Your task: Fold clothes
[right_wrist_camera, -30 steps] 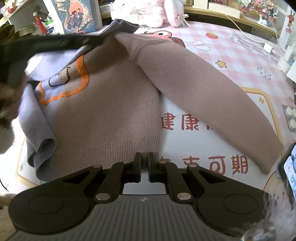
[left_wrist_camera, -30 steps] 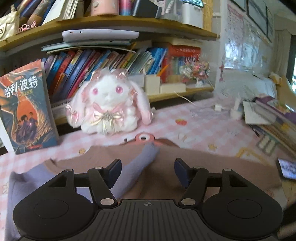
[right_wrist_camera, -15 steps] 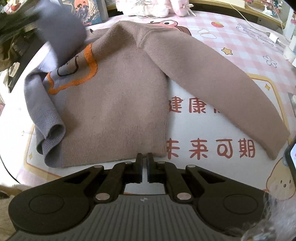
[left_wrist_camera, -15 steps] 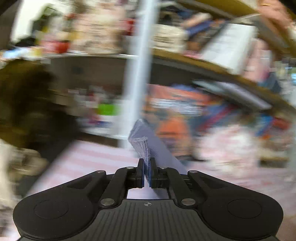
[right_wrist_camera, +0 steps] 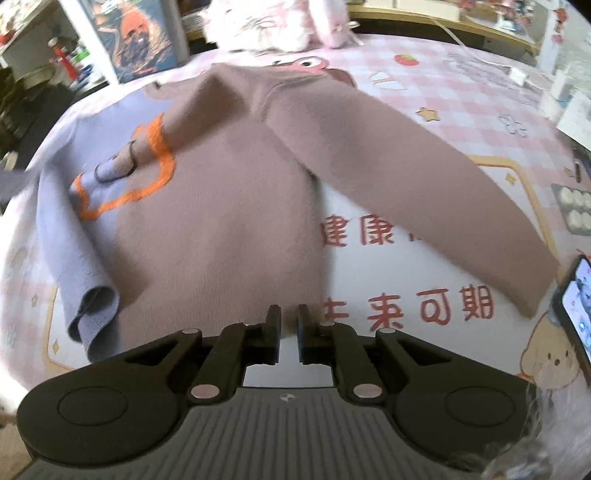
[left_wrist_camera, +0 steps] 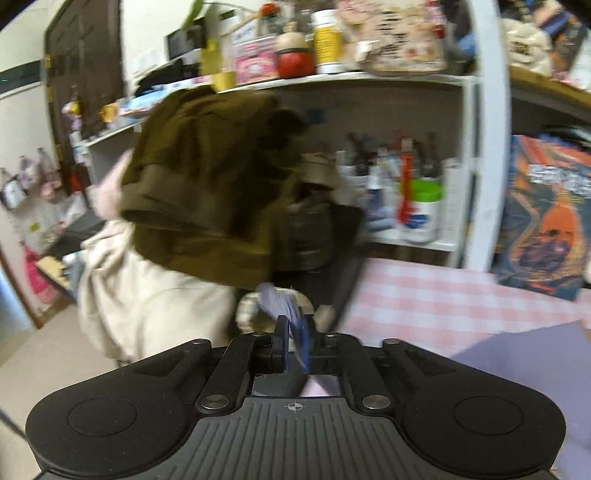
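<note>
1. Surface: a table [right_wrist_camera: 461,122] under a pink checked cloth printed with red characters, stars and cartoon figures. White shelves [left_wrist_camera: 458,155] crowded with bottles and jars fill the upper part of the left wrist view, which is motion-blurred.
2. Sweater [right_wrist_camera: 229,206]: lies flat at the centre of the right wrist view, brown body with a lilac panel and an orange outline at the left. The brown sleeve [right_wrist_camera: 413,206] runs diagonally to the lower right. The lilac sleeve [right_wrist_camera: 74,266] hangs down the left side, cuff open.
3. Left gripper [left_wrist_camera: 293,341]: jaws pinched onto a piece of lilac fabric [left_wrist_camera: 284,302], lower centre of its view. More lilac cloth shows at the lower right.
4. Right gripper [right_wrist_camera: 288,325]: jaws narrow, a slim gap between them, nothing held, poised at the sweater's lower hem.
5. Surroundings: a plush toy [right_wrist_camera: 273,22] at the top of the right wrist view; an illustrated book [left_wrist_camera: 543,218] at the right of the left view; a phone [right_wrist_camera: 576,310] at the right edge; dark olive and cream clothes [left_wrist_camera: 199,192] heaped at centre left.
</note>
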The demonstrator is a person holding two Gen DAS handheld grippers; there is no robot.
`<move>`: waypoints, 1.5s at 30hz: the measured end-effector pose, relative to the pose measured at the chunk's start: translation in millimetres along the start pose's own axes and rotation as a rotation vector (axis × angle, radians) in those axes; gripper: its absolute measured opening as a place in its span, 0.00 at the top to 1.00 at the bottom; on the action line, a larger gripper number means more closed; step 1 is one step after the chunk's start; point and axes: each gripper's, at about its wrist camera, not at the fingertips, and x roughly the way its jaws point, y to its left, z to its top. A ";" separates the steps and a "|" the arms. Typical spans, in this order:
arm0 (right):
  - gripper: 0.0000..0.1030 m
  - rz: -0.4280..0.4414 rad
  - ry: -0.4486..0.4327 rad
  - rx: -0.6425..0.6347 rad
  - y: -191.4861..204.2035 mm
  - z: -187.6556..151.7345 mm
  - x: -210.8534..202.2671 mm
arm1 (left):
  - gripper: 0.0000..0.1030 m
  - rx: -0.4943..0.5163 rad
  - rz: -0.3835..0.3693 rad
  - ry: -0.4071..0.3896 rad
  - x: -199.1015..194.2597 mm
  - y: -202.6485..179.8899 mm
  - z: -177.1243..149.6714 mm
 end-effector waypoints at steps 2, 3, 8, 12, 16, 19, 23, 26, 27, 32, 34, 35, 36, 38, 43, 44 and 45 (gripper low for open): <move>0.83 -0.021 -0.014 0.016 -2.1 0.8 -1.5 | 0.87 0.005 0.032 0.010 -0.1 7.3 0.2; 0.80 -0.032 -0.021 0.025 -3.7 0.8 -2.5 | 0.84 0.007 0.048 0.015 -0.3 10.8 0.3; 0.71 -0.099 -0.060 0.062 -15.5 6.0 -7.3 | 0.65 -0.004 -0.270 0.043 -47.8 -34.5 -26.4; 0.66 -0.162 -0.095 0.090 -31.2 14.6 -9.9 | 0.61 -0.045 -0.518 0.191 -78.9 -87.0 -67.3; 0.58 -0.200 -0.109 0.074 -58.3 29.4 -5.5 | 0.44 -0.090 -0.606 0.296 -102.0 -125.2 -100.3; 0.58 -0.224 -0.101 0.063 -88.1 41.4 -0.3 | 0.39 -0.130 -0.594 0.357 -112.3 -144.5 -114.0; 0.56 -0.231 -0.078 0.018 -121.9 57.5 8.4 | 0.32 -0.106 -0.545 0.358 -128.2 -166.0 -119.4; 0.55 -0.215 -0.046 -0.021 -139.6 66.9 19.8 | 0.31 -0.116 -0.498 0.363 -134.2 -176.5 -123.1; 0.54 -0.197 -0.047 -0.039 -142.9 68.1 22.0 | 0.31 -0.114 -0.472 0.370 -134.0 -179.9 -126.0; 0.94 -0.109 -0.029 -0.135 -150.3 75.0 23.2 | 0.35 -0.137 -0.394 0.392 -131.9 -190.2 -140.2; 0.96 -0.110 -0.020 -0.198 -148.9 80.3 22.8 | 0.77 -0.144 -0.405 0.394 -132.2 -193.6 -144.3; 0.97 -0.143 -0.048 -0.238 -147.1 83.6 20.2 | 0.80 -0.147 -0.418 0.394 -132.8 -194.9 -145.0; 0.97 -0.202 -0.101 -0.286 -144.7 88.8 15.4 | 0.88 -0.135 -0.403 0.380 -136.4 -196.4 -143.9; 0.97 -0.330 -0.223 -0.375 -140.0 101.6 4.0 | 0.96 -0.107 -0.370 0.353 -143.8 -197.9 -141.0; 0.97 -0.530 -0.396 -0.505 -134.3 135.5 0.7 | 0.97 -0.091 -0.264 0.318 -155.2 -179.5 -138.2; 0.97 -0.552 -0.399 -0.522 -134.2 141.1 5.9 | 0.97 -0.091 -0.247 0.321 -155.7 -175.1 -139.5; 0.96 -0.579 -0.381 -0.536 -136.8 145.9 17.2 | 0.97 -0.092 -0.230 0.325 -156.3 -170.7 -140.7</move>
